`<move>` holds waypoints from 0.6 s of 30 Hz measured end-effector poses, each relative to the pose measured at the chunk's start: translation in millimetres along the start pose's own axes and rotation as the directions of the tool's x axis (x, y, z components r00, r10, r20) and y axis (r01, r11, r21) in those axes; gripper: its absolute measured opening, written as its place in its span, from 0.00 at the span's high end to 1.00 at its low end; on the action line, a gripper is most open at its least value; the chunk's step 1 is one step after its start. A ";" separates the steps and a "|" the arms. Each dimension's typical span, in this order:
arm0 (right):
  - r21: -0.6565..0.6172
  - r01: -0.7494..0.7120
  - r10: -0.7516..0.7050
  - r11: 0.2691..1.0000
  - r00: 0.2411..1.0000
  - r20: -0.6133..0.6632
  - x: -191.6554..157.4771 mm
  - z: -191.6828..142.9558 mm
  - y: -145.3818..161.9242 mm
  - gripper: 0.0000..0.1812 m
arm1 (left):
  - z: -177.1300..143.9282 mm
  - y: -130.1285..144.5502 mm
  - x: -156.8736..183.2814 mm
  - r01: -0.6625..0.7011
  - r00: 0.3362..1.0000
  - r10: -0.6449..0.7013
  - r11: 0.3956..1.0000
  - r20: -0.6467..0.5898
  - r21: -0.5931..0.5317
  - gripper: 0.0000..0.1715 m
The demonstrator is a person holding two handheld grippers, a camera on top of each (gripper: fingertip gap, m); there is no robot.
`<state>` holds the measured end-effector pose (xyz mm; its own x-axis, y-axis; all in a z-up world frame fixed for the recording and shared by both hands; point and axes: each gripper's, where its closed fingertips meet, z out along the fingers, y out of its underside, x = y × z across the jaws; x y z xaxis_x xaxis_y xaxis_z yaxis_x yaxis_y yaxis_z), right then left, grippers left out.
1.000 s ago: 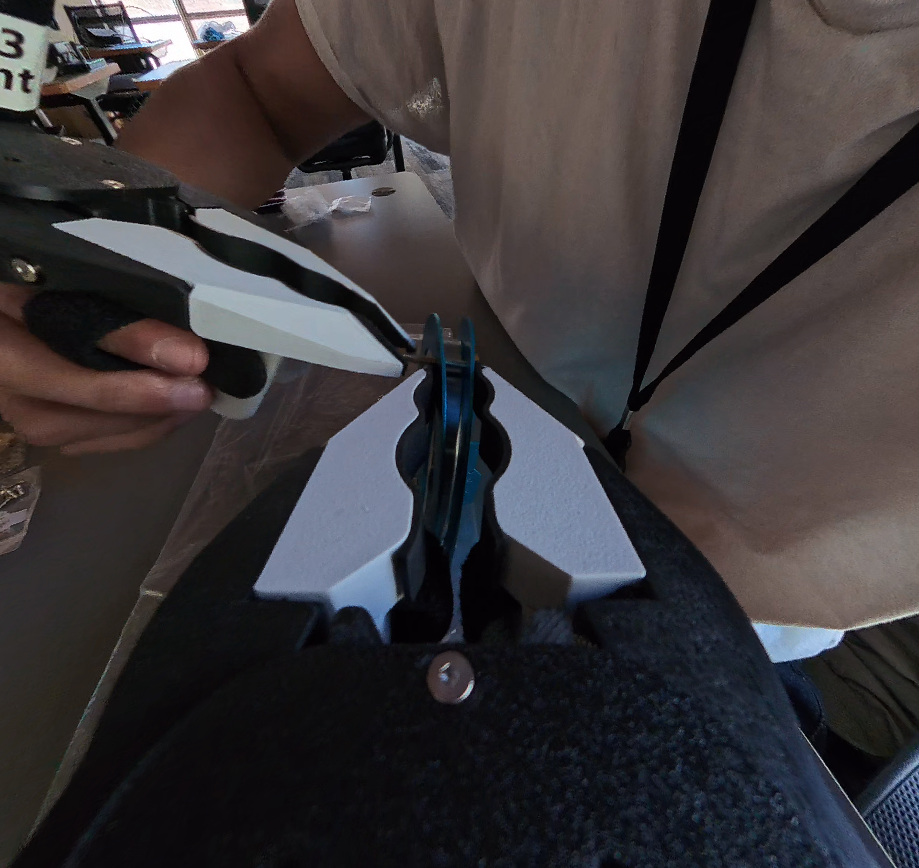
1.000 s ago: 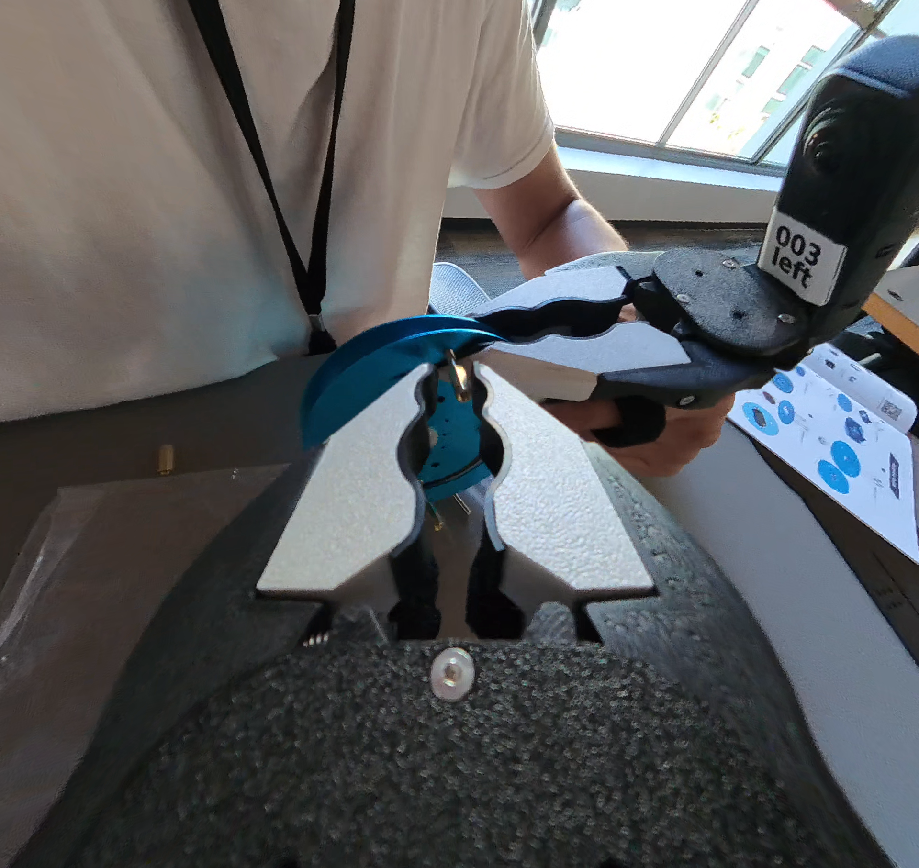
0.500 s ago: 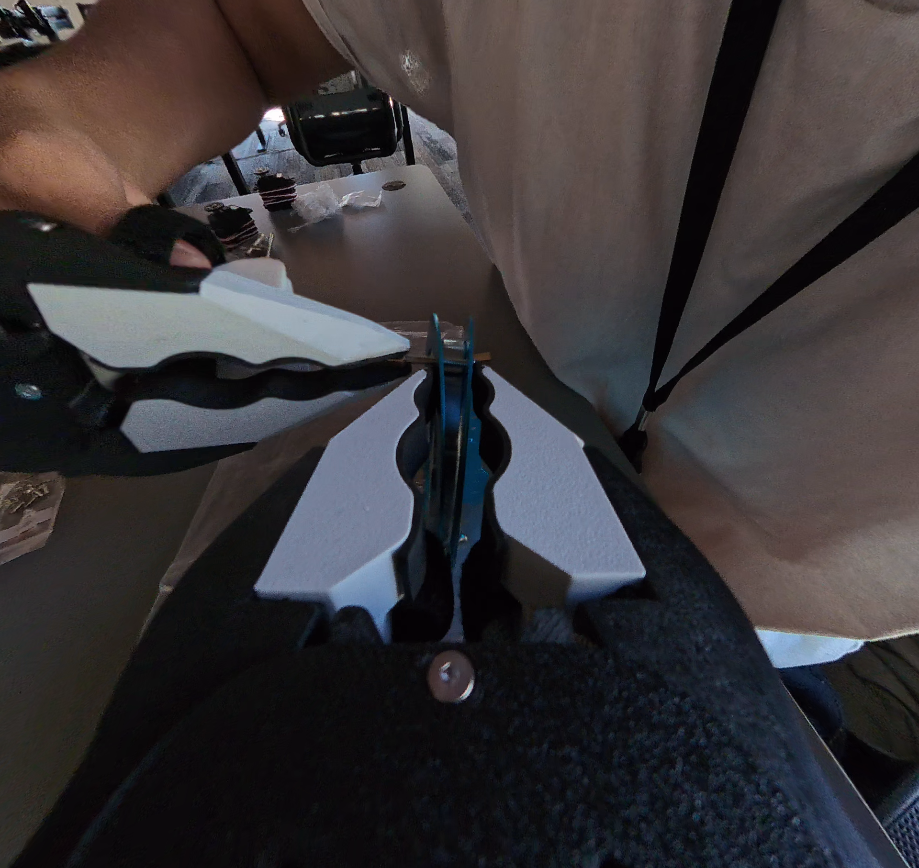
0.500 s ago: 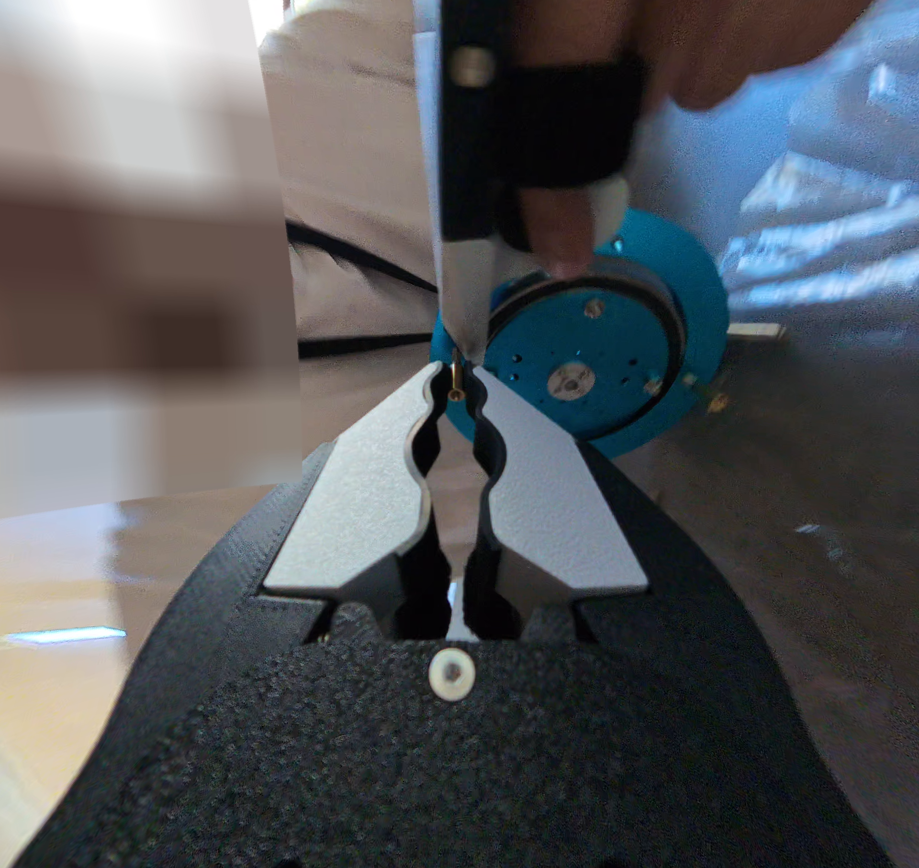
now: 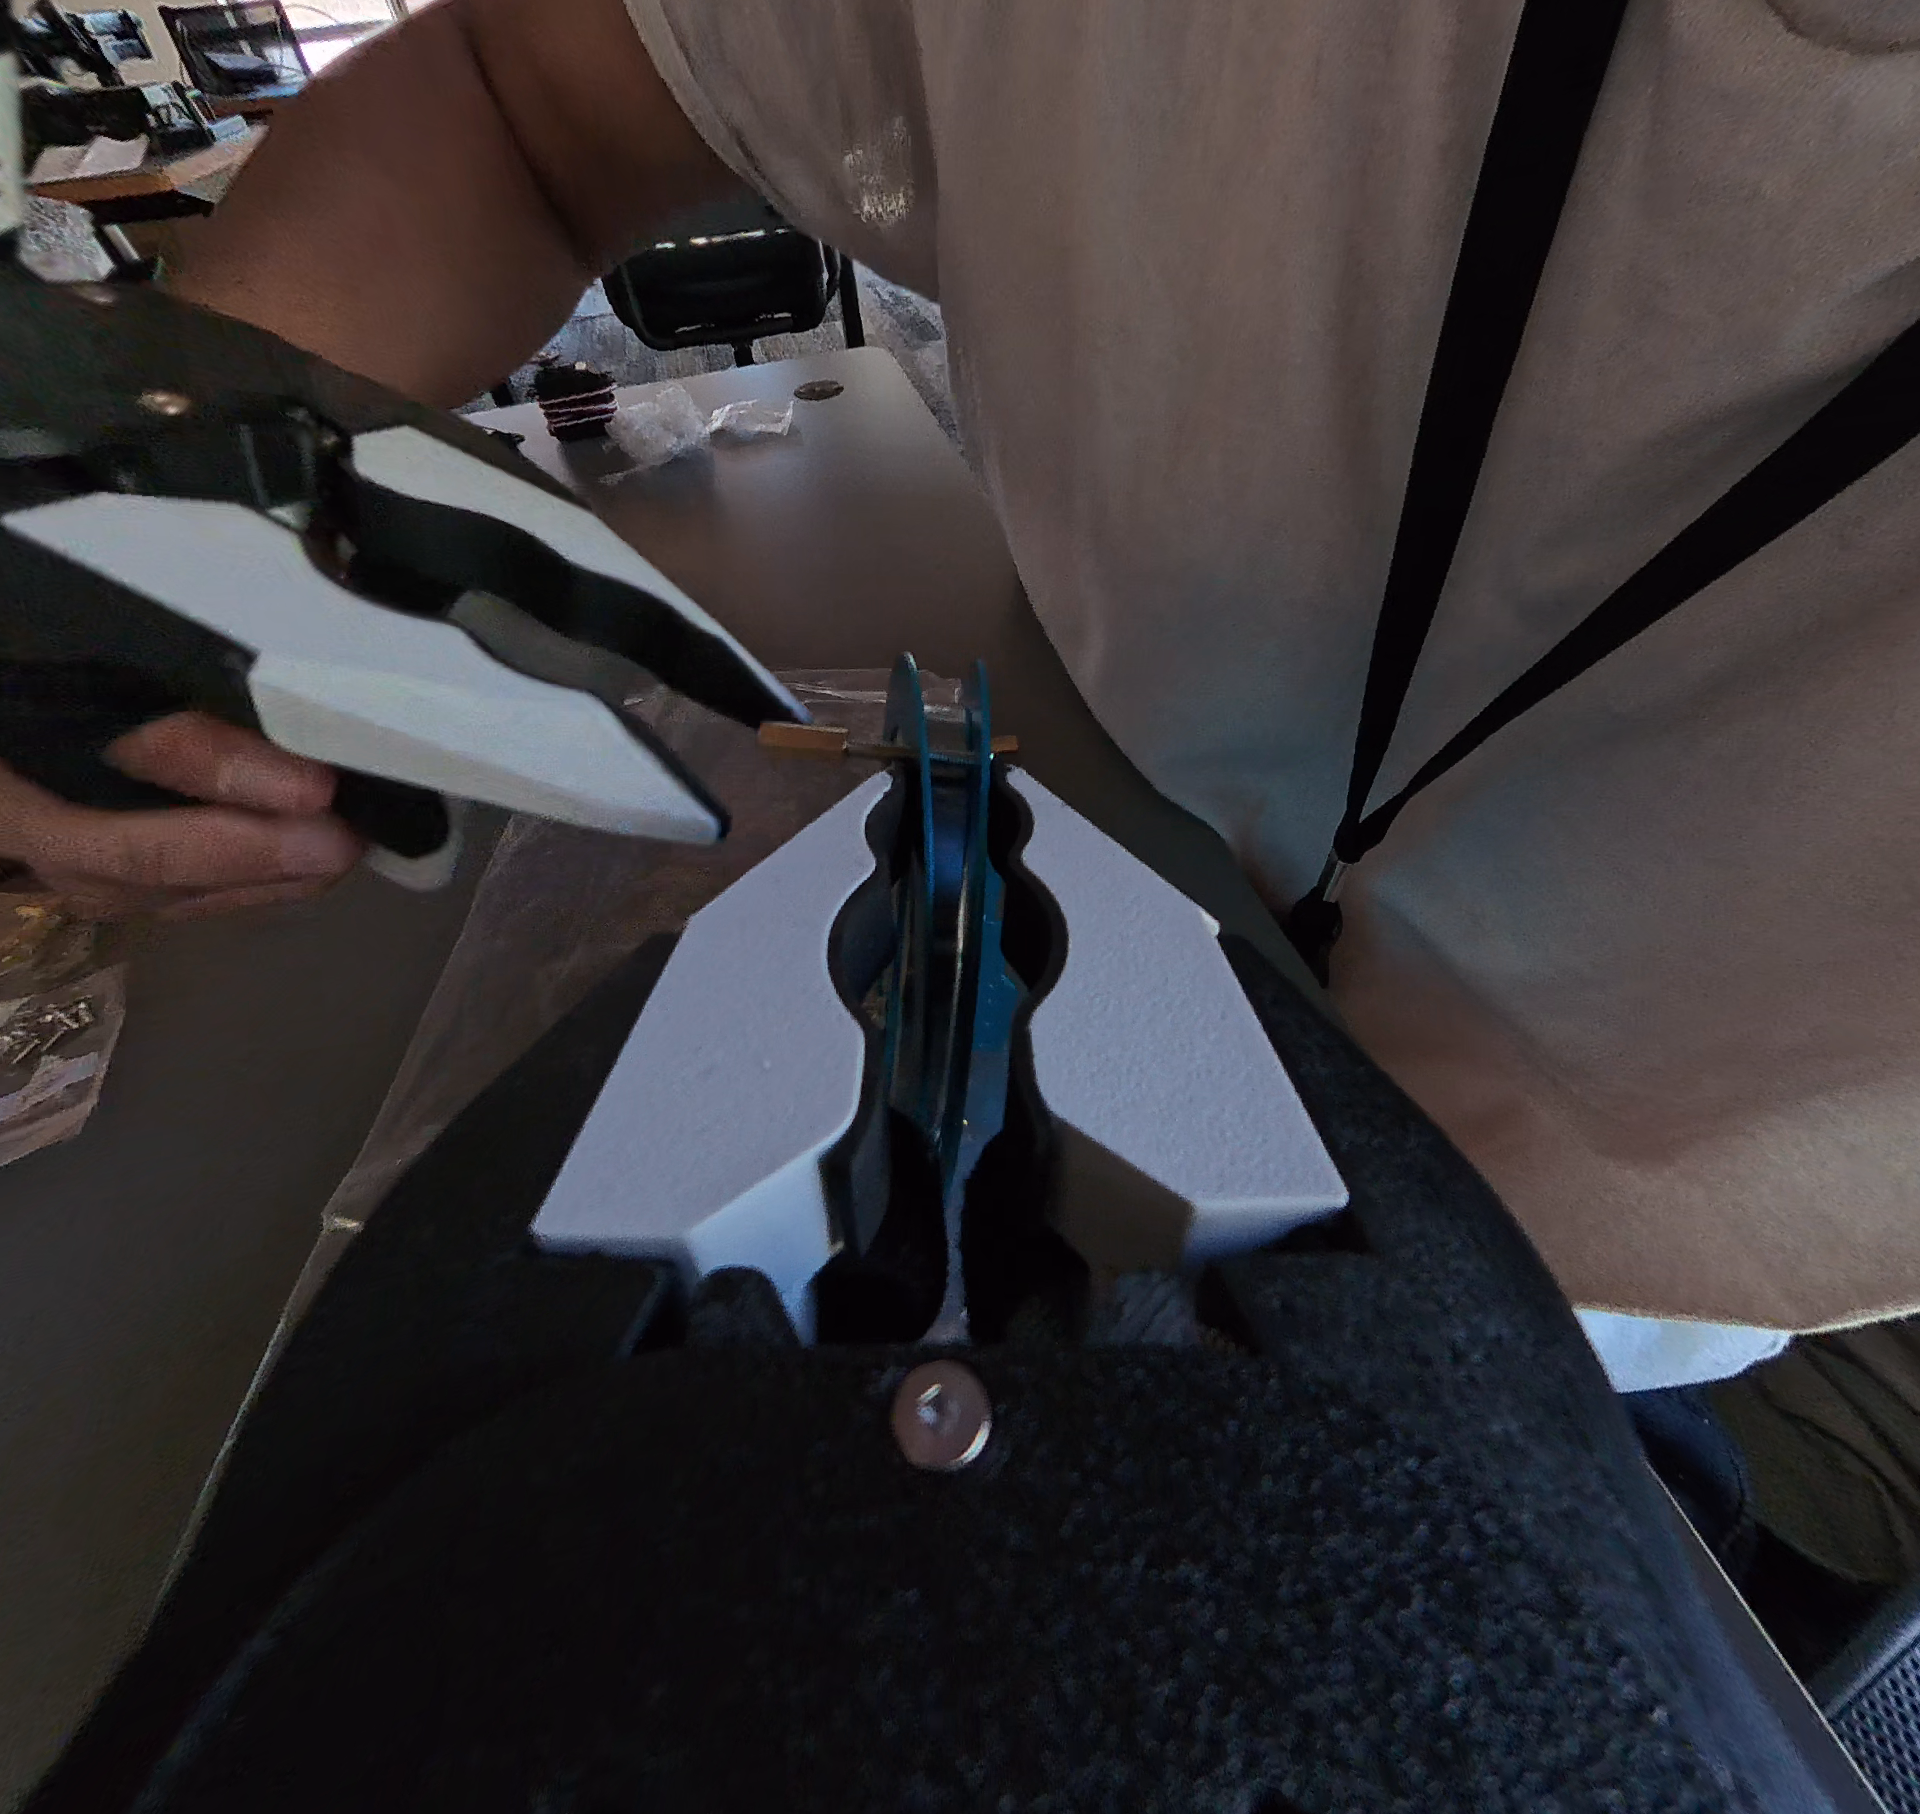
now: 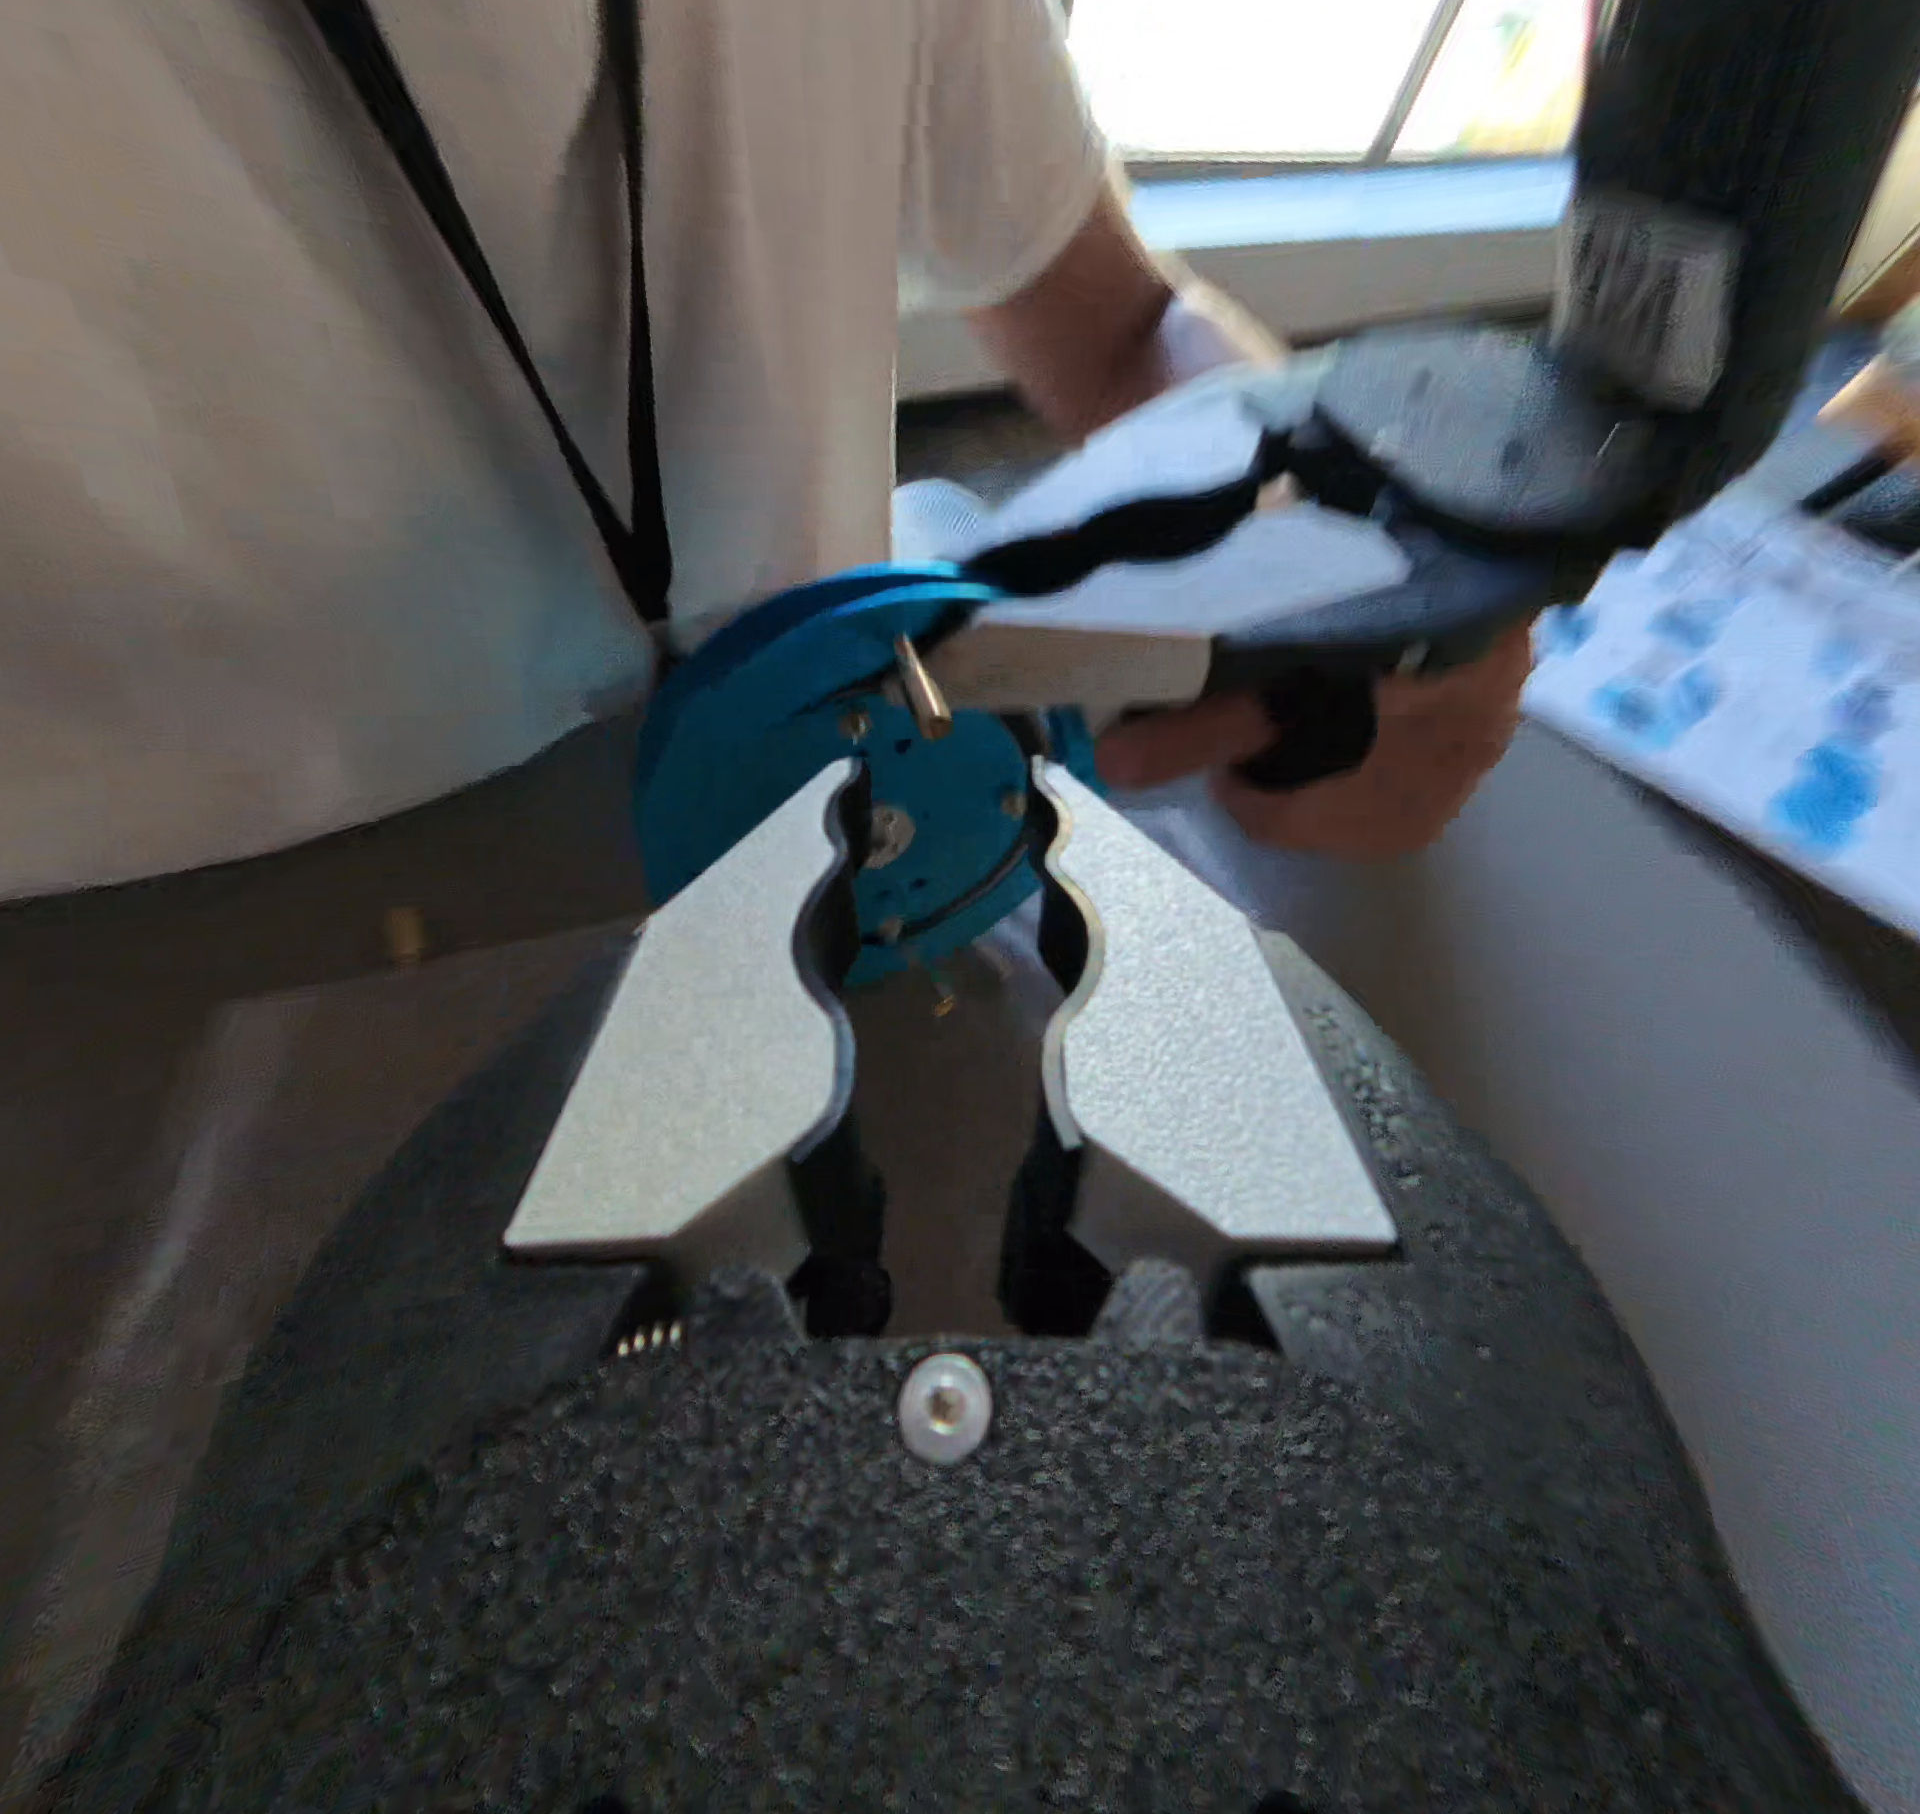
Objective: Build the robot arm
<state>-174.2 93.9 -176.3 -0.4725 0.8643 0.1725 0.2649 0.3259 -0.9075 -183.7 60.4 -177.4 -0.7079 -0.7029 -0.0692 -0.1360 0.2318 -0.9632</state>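
Left hand-held gripper level, clamping blue disc assembly

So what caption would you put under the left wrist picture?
Left gripper shut on a blue disc assembly; the open right gripper is beside its brass pin.

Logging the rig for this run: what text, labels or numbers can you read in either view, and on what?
Nothing can be read in either view.
White label on the black camera housing: smeared by motion, unreadable.
Printed sheet with blue pictures, at right: print too blurred to read.
White label sliver at the left wrist view's edge: cut off, unreadable.
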 end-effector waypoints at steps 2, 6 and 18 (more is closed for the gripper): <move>0.022 0.065 -0.065 0.998 0.998 -0.009 -1.8 1.5 -6.0 0.85 | -1.0 0.2 -0.2 0.003 1.000 -0.003 1.000 -0.001 0.002 0.92; 0.041 0.165 -0.166 0.986 0.985 0.035 -7.6 9.8 -10.1 0.88 | -1.7 0.2 -1.0 0.016 1.000 -0.016 1.000 -0.009 0.013 0.92; -0.194 -0.482 0.519 0.854 0.814 0.261 -11.5 10.4 -7.0 0.97 | 0.6 -0.5 -3.5 0.011 1.000 -0.011 1.000 -0.004 0.013 0.92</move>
<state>-179.3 77.7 -176.0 -0.4662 0.7730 -0.4304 0.6176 -0.0640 -0.7839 -180.8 62.4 -176.8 -0.7095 -0.7024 -0.0575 -0.1344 0.2150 -0.9673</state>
